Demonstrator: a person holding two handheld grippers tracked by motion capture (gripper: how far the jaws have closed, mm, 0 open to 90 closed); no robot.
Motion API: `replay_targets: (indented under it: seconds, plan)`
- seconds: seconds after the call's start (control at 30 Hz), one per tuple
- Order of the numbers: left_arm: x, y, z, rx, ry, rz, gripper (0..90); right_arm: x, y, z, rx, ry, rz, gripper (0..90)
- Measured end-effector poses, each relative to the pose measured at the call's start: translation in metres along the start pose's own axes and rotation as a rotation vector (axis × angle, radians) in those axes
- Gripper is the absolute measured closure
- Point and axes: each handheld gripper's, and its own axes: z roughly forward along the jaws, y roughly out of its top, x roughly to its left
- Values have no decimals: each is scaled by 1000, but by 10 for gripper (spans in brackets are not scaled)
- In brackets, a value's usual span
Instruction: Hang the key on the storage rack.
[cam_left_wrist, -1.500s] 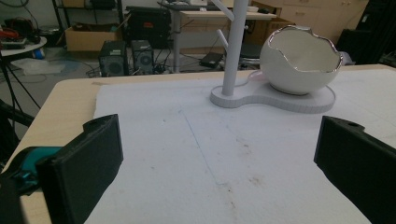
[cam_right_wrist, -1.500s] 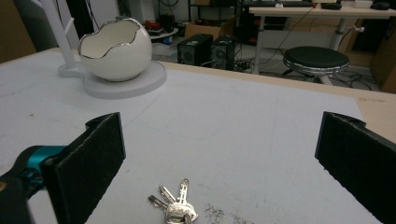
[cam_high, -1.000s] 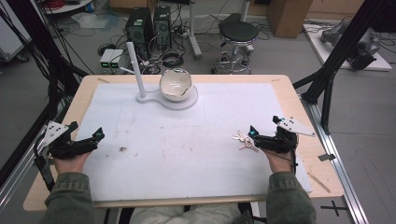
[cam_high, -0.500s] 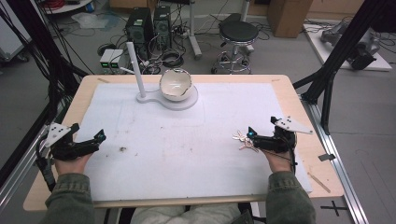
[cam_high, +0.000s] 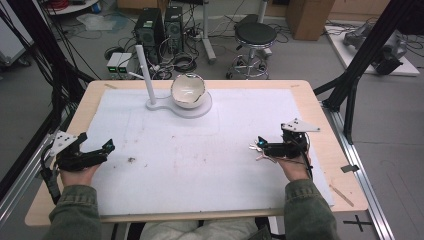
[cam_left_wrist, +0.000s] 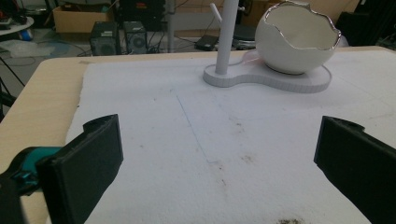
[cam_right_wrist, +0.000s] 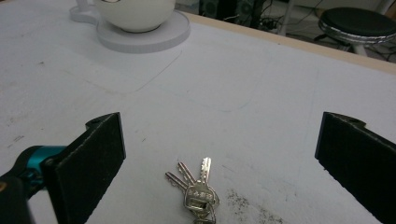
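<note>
Keys (cam_right_wrist: 196, 193) on a small ring are seen lying flat on the white mat (cam_high: 200, 150), just ahead of the right gripper (cam_high: 262, 145) and between its two jaws, which are spread wide with nothing held. In the right gripper view the blades are fanned away from the gripper, so the long axis of the bunch runs roughly along the line of reach, and the ring end lies nearest the camera. A short advance and a lowering would probably be enough for the jaws to close across the bunch. The left gripper (cam_high: 102, 149) rests well apart at the mat's other side, its jaws also wide and empty, so the right one is plainly nearer. A white egg-shaped bowl (cam_high: 188, 91) on a stand with an upright post (cam_high: 145, 75) is set far off at the back. Nothing is seen standing between the jaws and the keys.
</note>
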Motion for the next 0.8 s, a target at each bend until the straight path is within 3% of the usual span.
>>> replay_targets:
  seconds: [0.8]
  plan:
    - [1,0,1,2,2,-4,17,-2,19,34,185,88,-81,6]
